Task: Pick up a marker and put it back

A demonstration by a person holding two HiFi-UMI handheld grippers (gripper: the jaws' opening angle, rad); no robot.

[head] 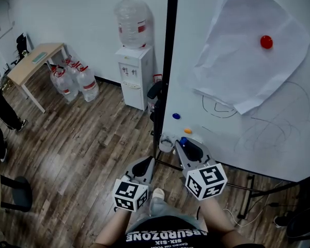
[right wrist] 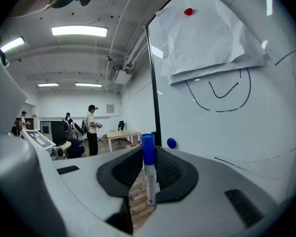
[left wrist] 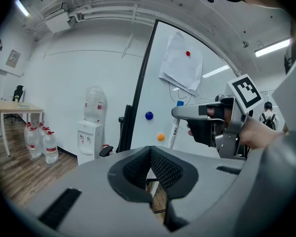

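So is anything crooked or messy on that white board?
Yes. The paper on the whiteboard hangs tilted and wrinkled, pinned by just one red magnet, so its lower corner sags over part of the pen scribbles.

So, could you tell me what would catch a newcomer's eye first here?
The blue-capped marker stands upright, clamped in the right gripper, in front of the whiteboard. On the board, a red magnet pins a crumpled paper sheet above pen scribbles; a water dispenser stands left of it.
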